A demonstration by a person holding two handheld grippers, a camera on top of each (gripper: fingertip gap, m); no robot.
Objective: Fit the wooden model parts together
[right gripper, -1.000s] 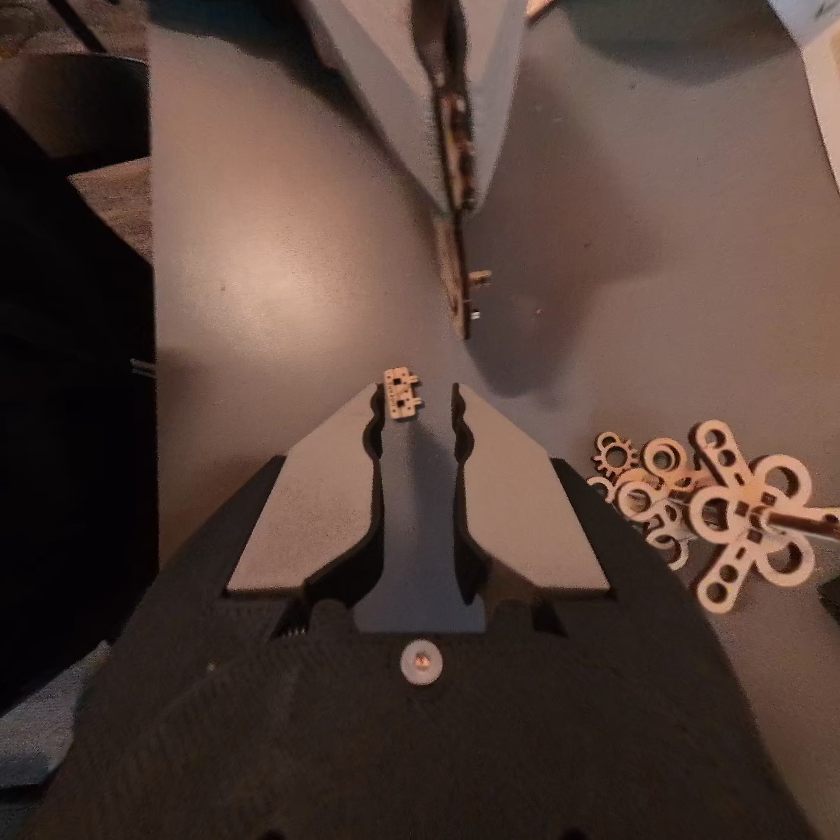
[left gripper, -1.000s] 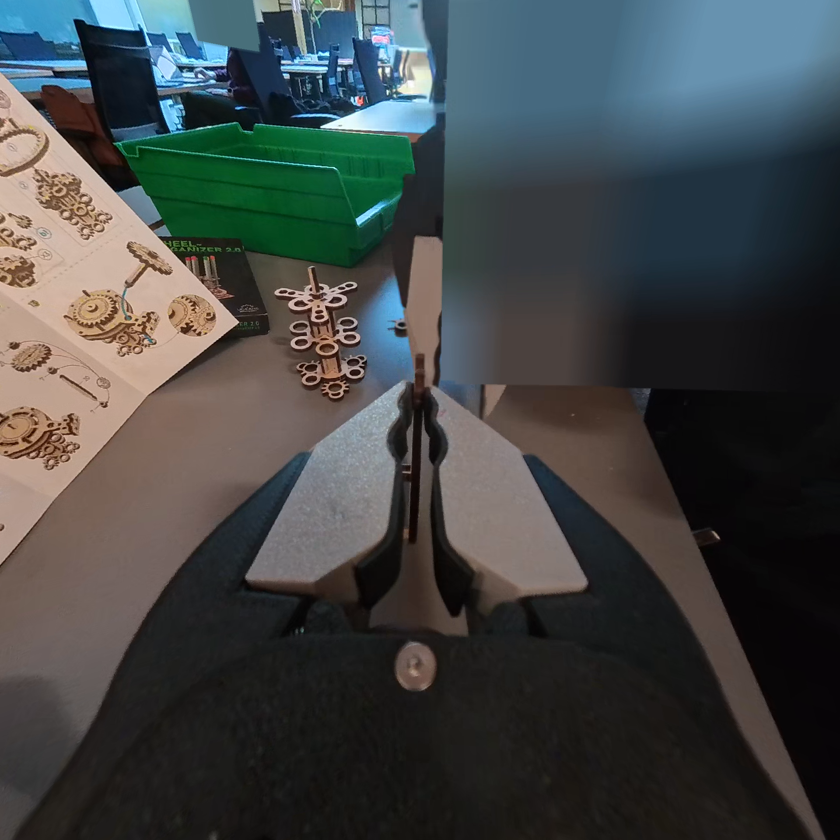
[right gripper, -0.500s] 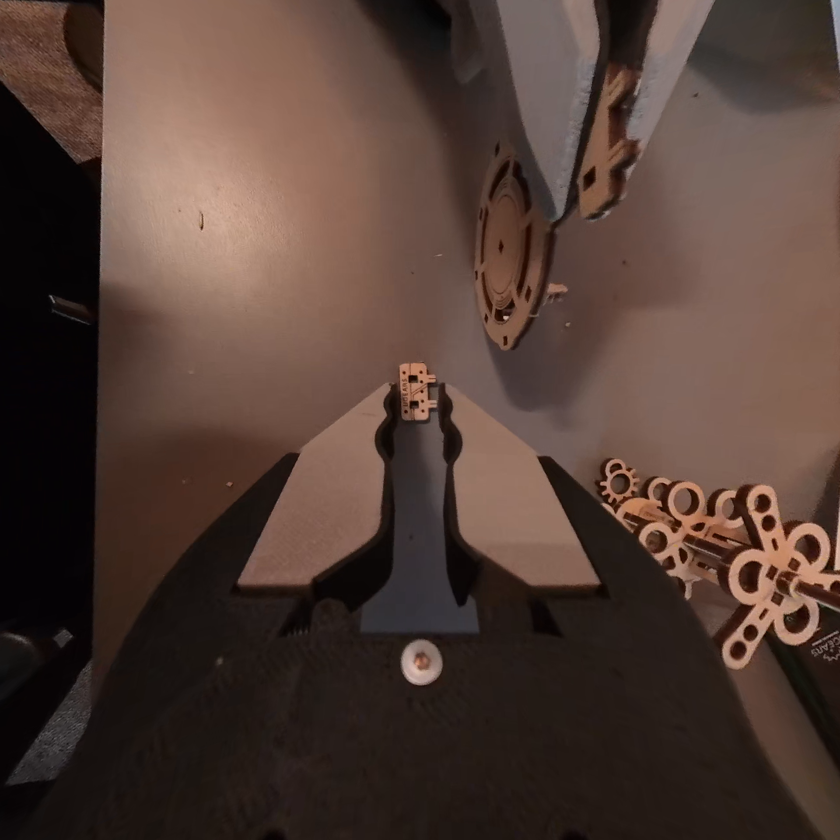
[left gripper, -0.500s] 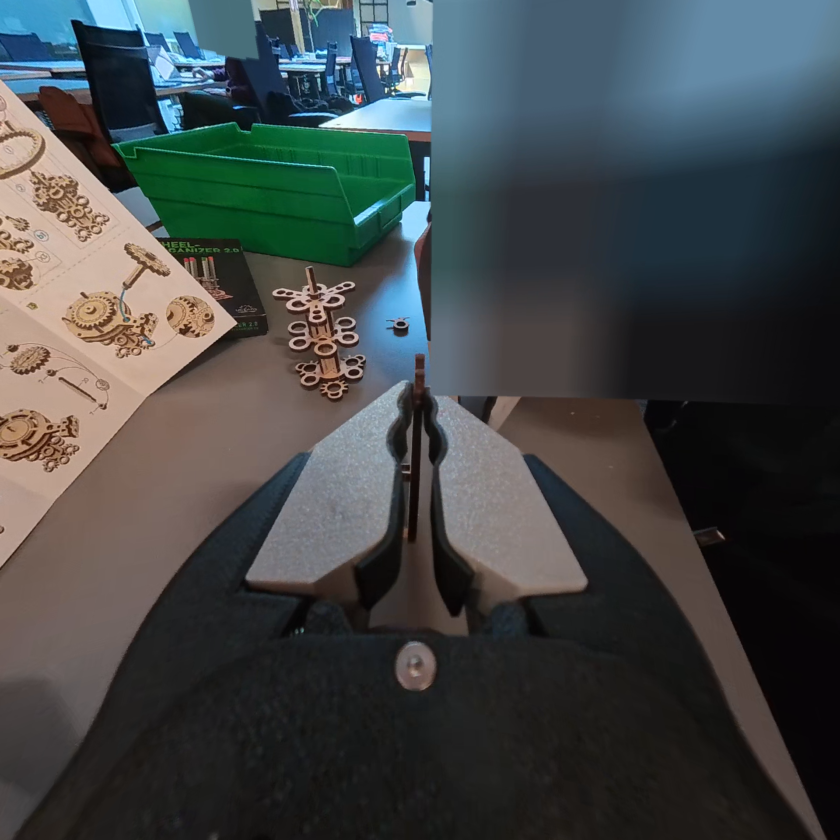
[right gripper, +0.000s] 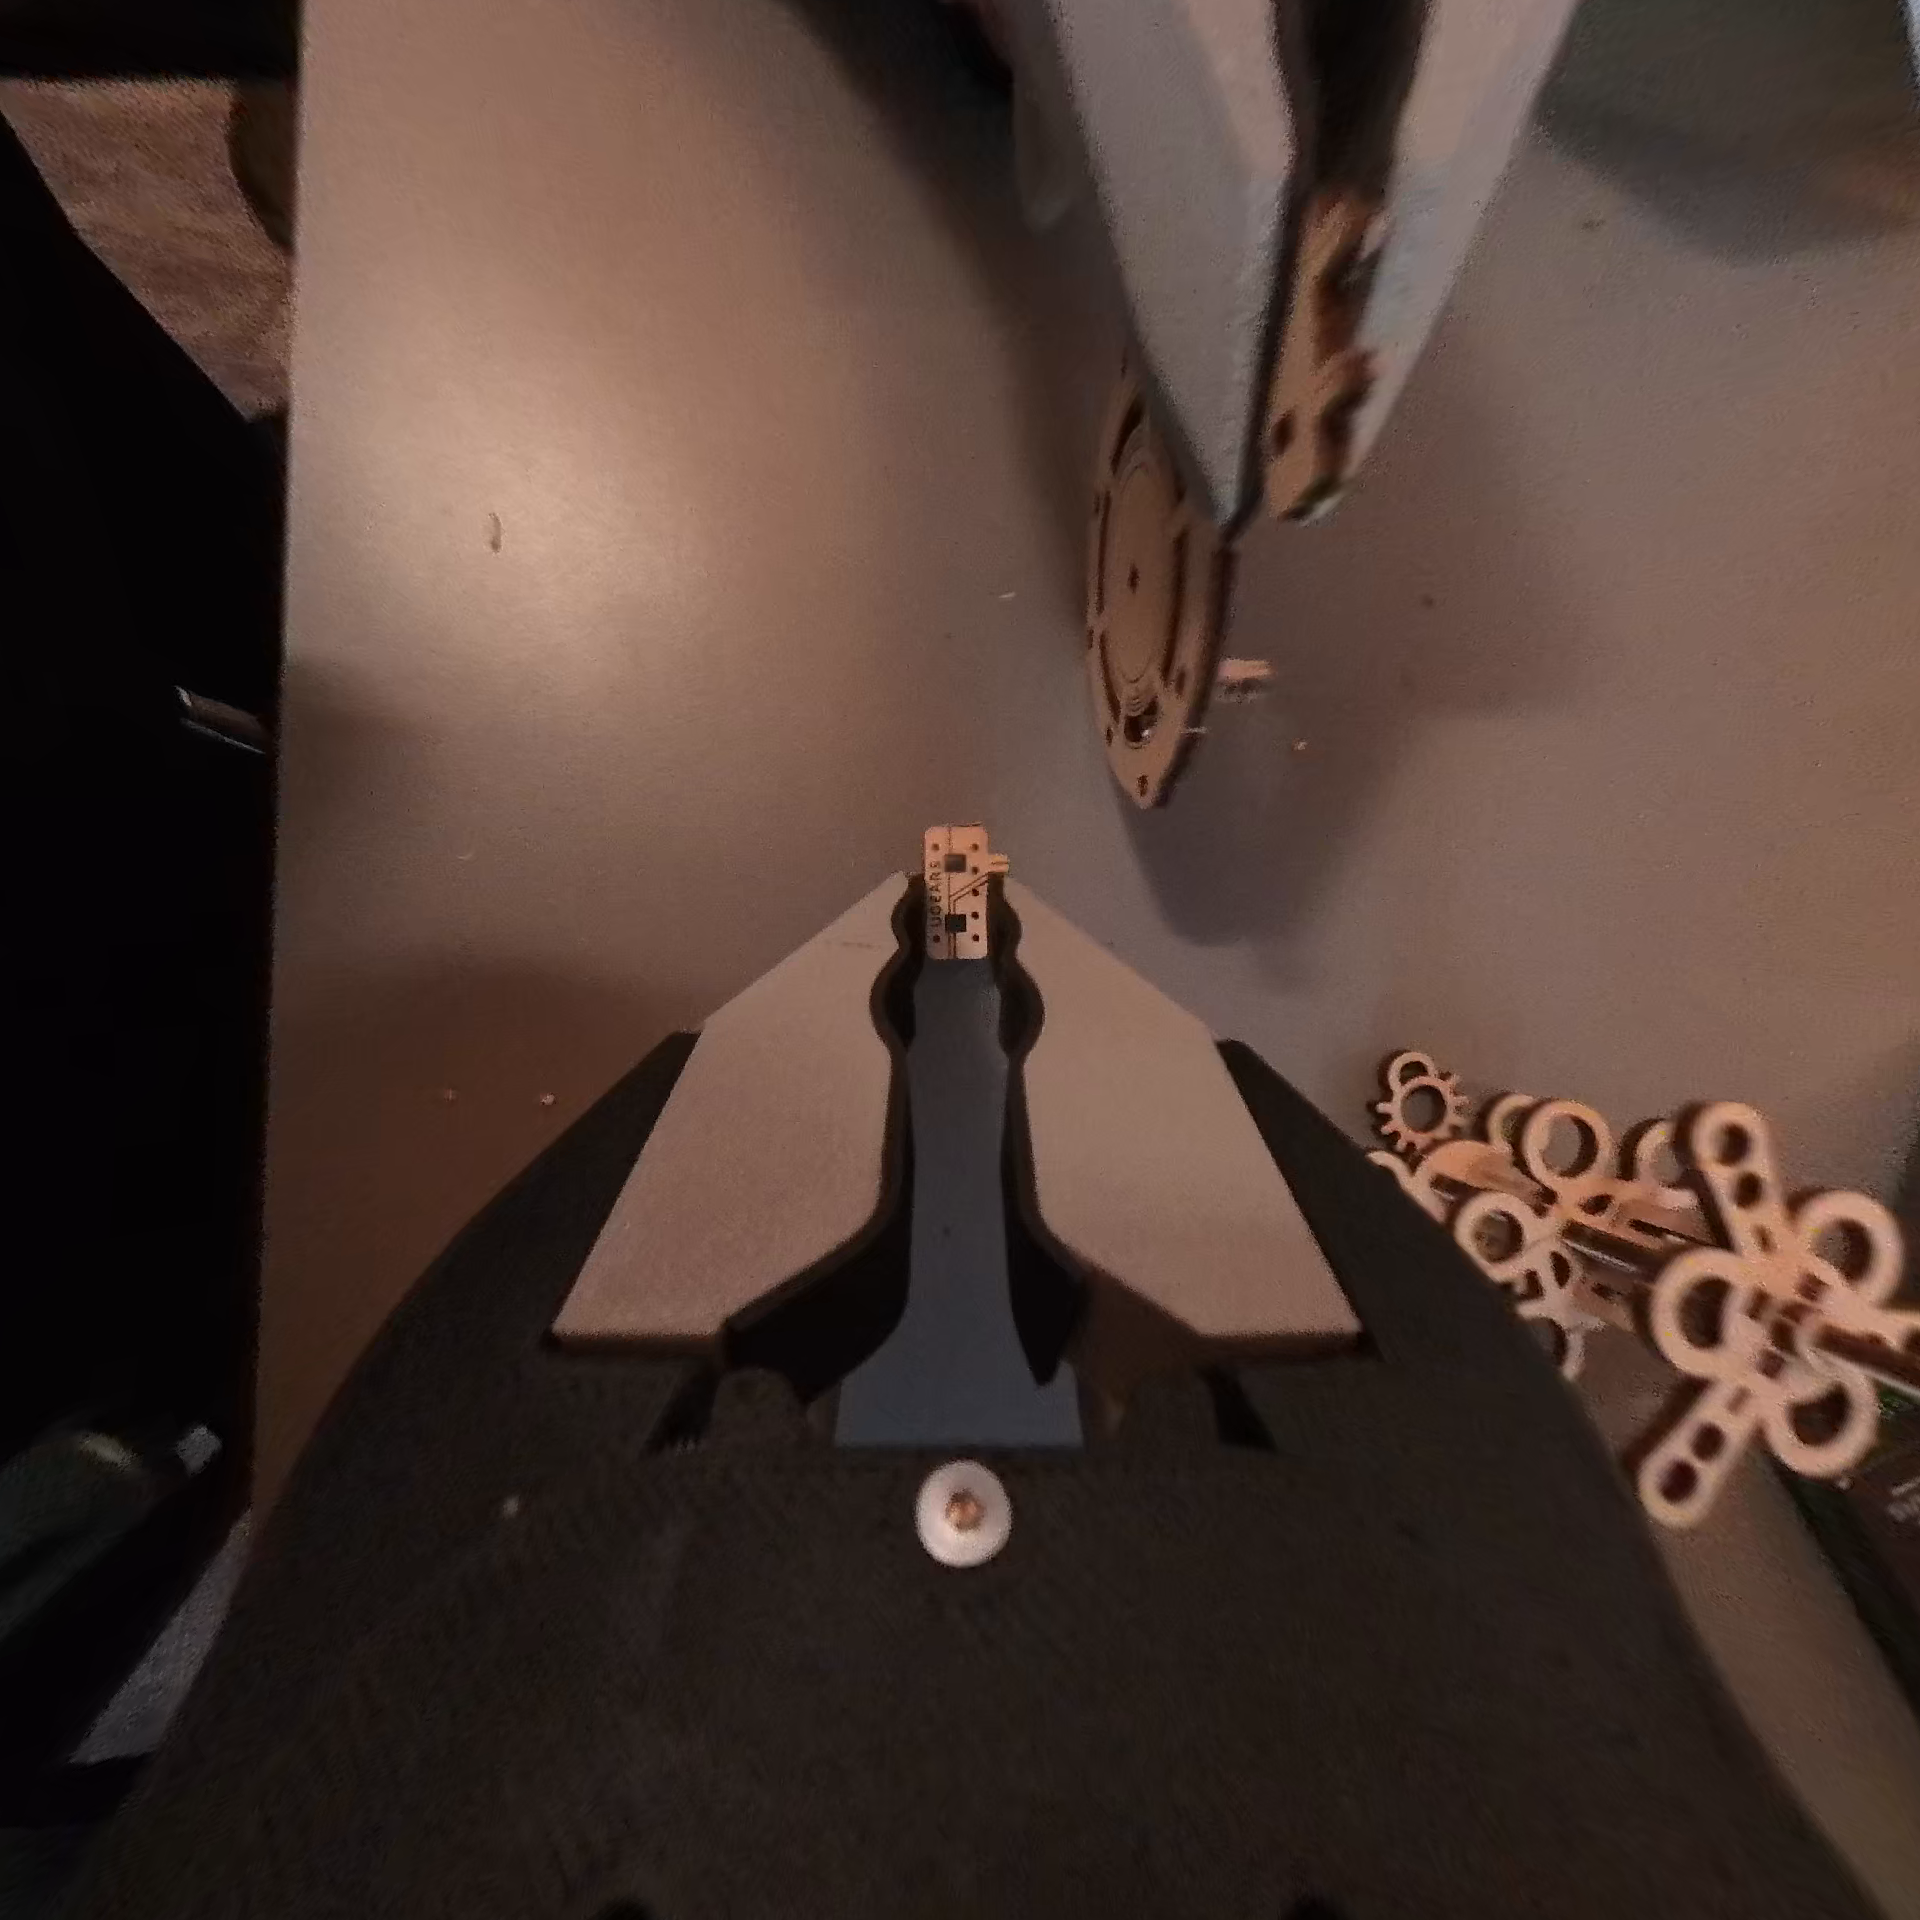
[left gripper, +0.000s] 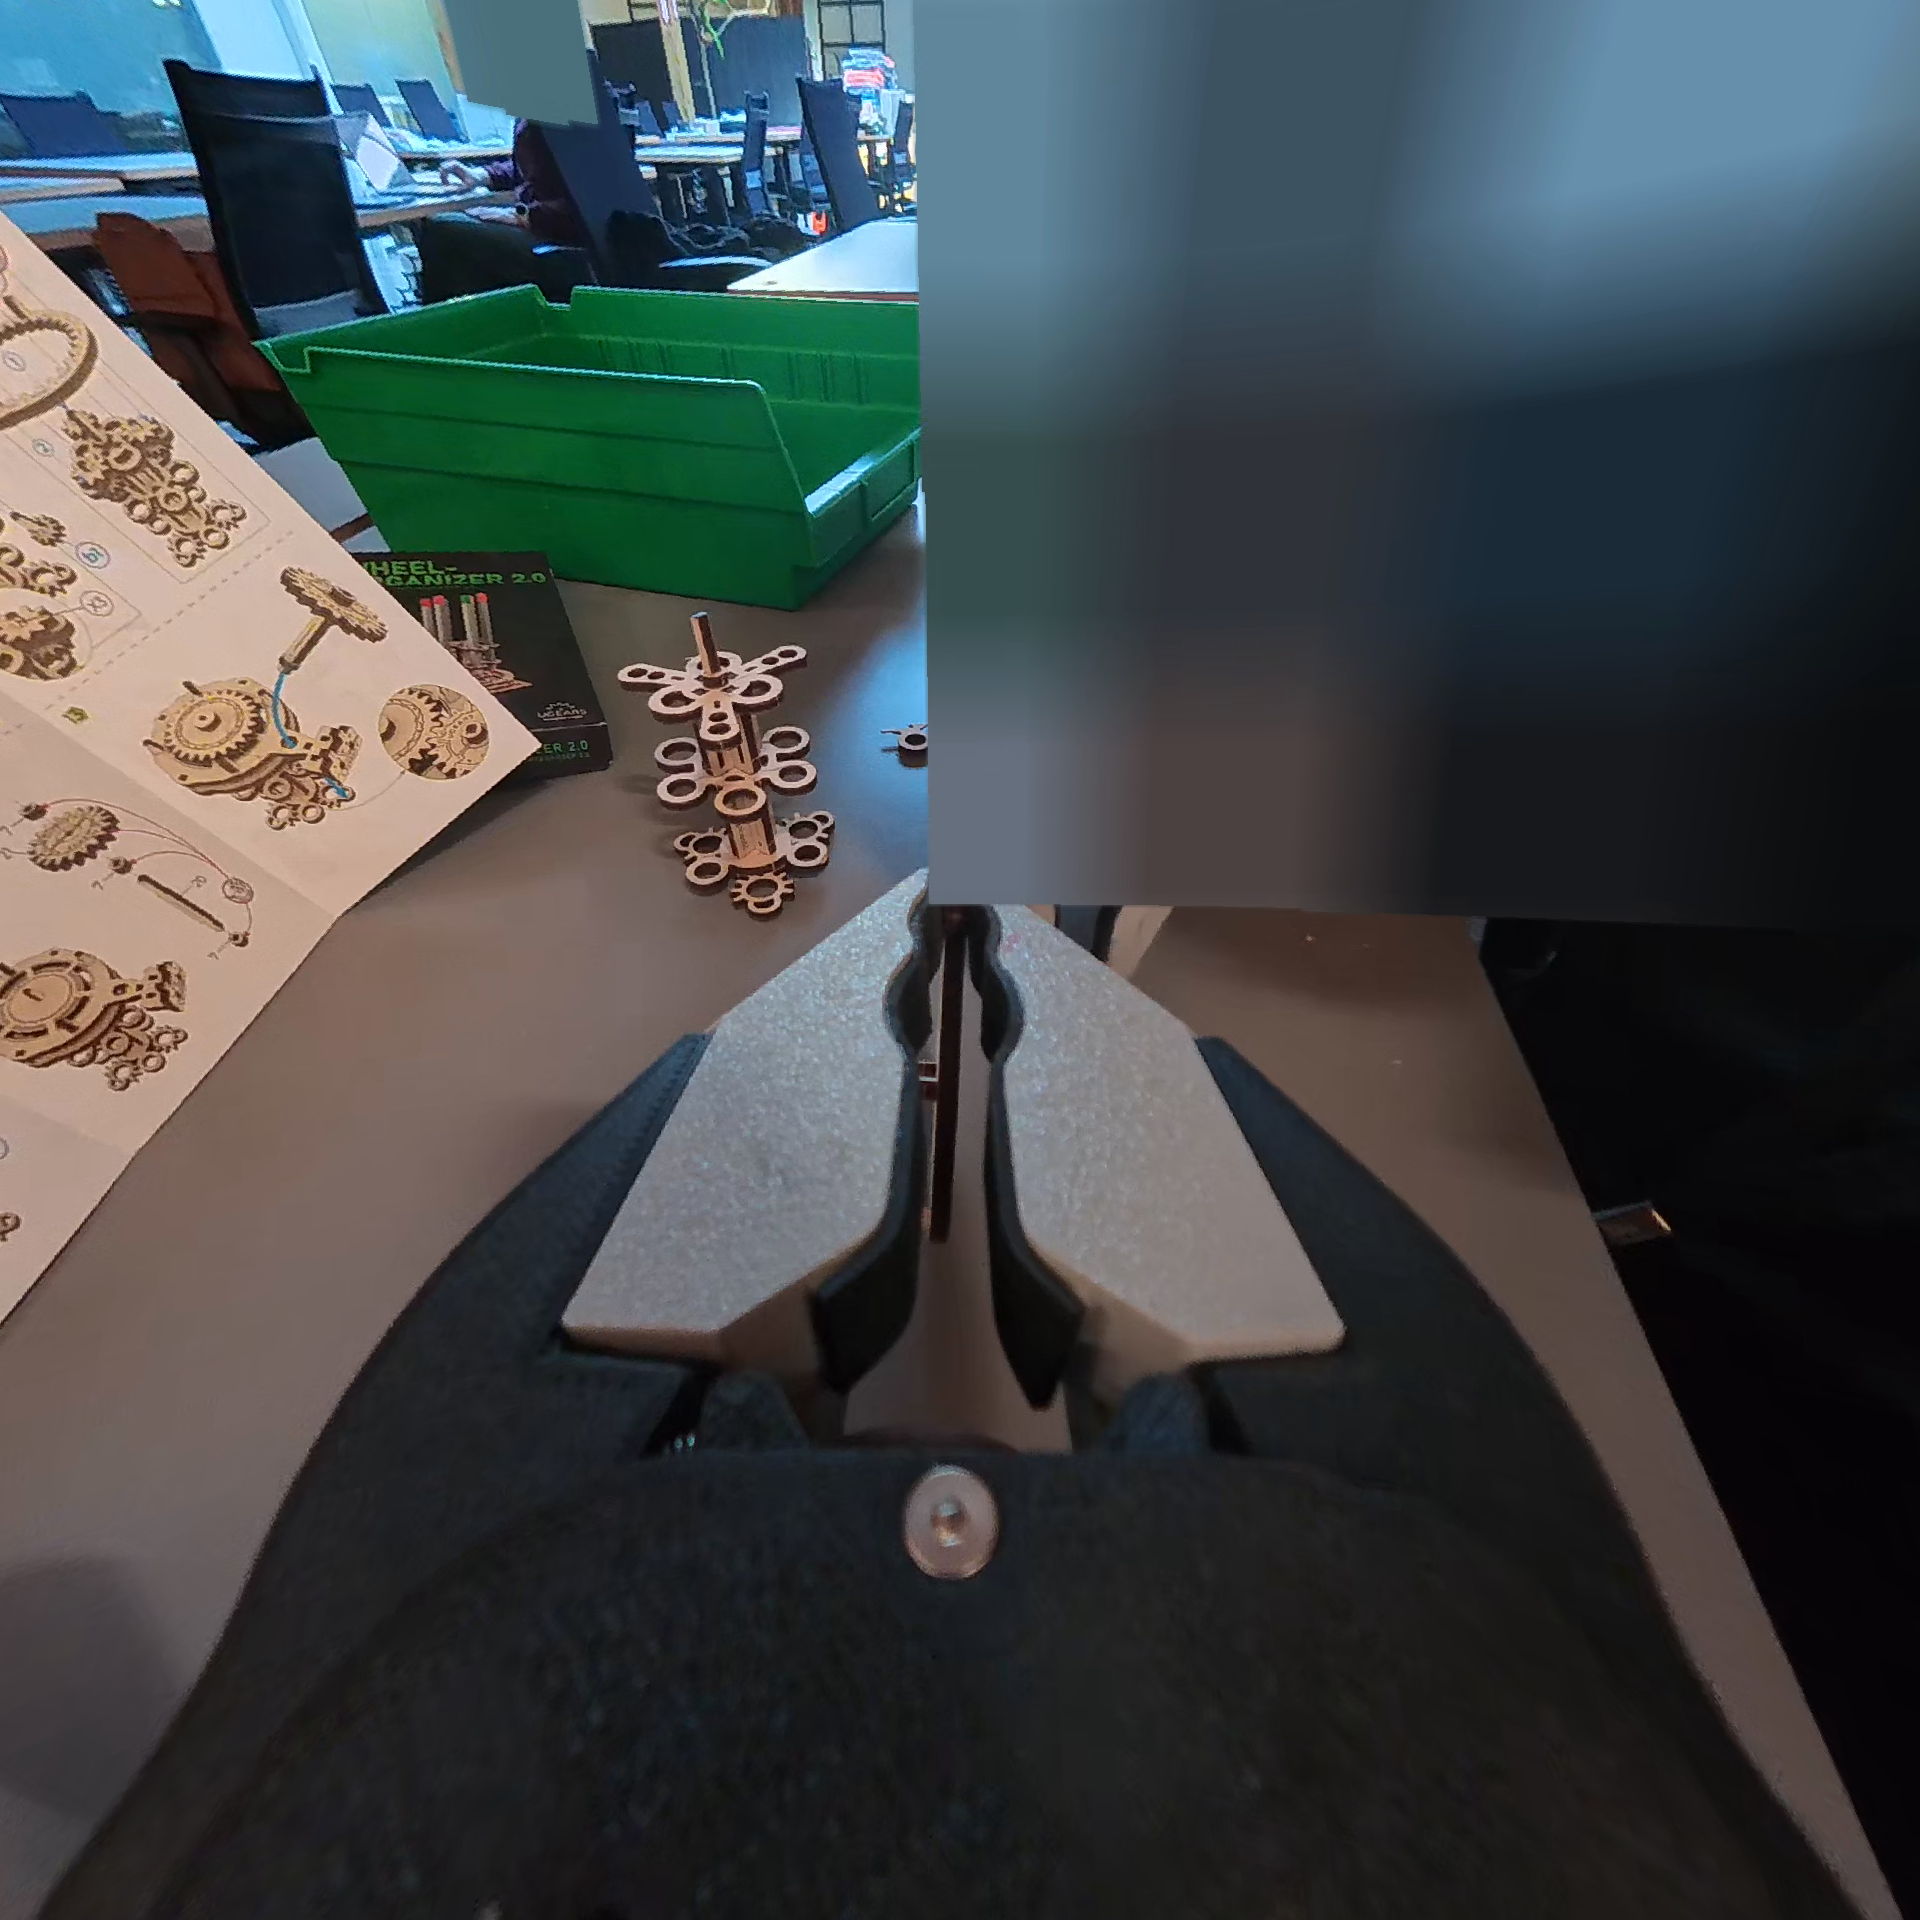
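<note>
My left gripper (left gripper: 948,935) is shut on a thin wooden disc part (left gripper: 943,1101), seen edge-on between its jaws; a blur patch hides the tips. In the right wrist view the left gripper (right gripper: 1262,509) reaches in from the top, with the round disc (right gripper: 1148,623) sticking out past its tips above the table. My right gripper (right gripper: 961,904) is shut on a small flat wooden connector piece (right gripper: 961,883), held at its tips, below and left of the disc and apart from it. A wooden axle assembly with ringed plates (left gripper: 740,769) lies on the table; it also shows in the right wrist view (right gripper: 1662,1247).
On the grey table (right gripper: 623,520) a green bin (left gripper: 582,436) stands at the back, with a black booklet (left gripper: 488,644) and a large instruction sheet (left gripper: 156,779) to the left. Two tiny wooden bits (left gripper: 910,740) (right gripper: 1244,675) lie loose. The table edge drops off at the right (left gripper: 1558,1195).
My right gripper has closed from open onto the small connector piece and shifted relative to the disc. The left gripper has kept its hold on the disc part.
</note>
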